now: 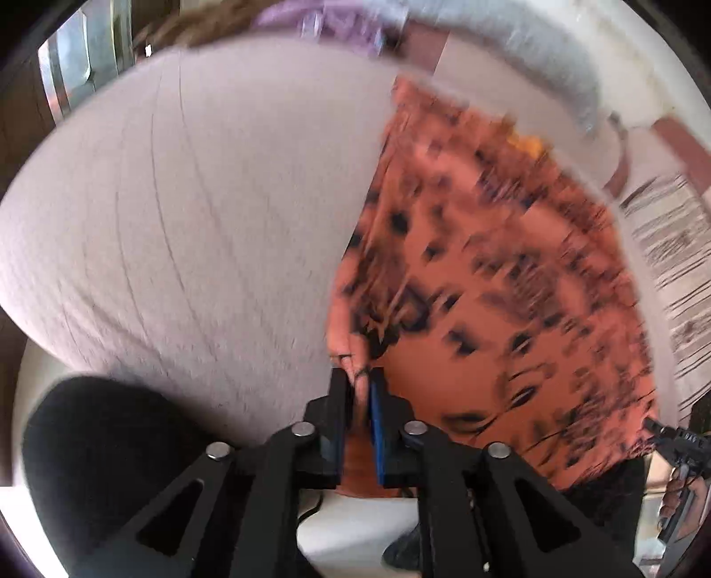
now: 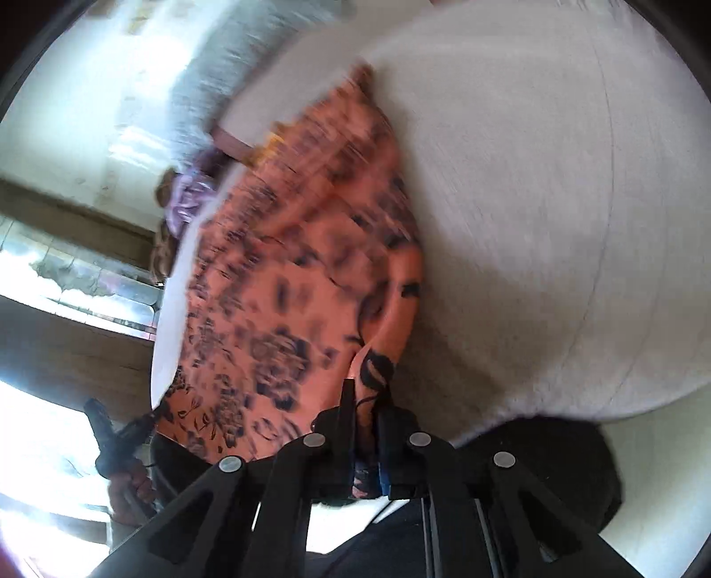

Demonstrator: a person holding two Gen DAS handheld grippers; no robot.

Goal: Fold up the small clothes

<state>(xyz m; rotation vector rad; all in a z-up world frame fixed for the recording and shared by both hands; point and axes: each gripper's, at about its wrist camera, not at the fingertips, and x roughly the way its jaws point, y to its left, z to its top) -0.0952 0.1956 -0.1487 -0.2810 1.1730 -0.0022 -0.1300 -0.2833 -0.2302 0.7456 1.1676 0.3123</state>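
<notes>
An orange garment with a black floral print (image 1: 497, 284) hangs stretched between my two grippers over a light grey padded surface (image 1: 186, 213). My left gripper (image 1: 359, 378) is shut on its near left corner. My right gripper (image 2: 366, 395) is shut on the other near corner of the orange garment (image 2: 293, 284). The right gripper also shows at the lower right edge of the left wrist view (image 1: 666, 433), and the left gripper at the lower left of the right wrist view (image 2: 120, 433). Both views are motion-blurred.
A purple cloth (image 1: 337, 22) and a pale grey fluffy cloth (image 1: 546, 58) lie at the far edge of the surface (image 2: 533, 200). A black rounded shape (image 1: 102, 458) sits close below. A striped rug (image 1: 671, 249) and a window (image 2: 89, 284) show at the sides.
</notes>
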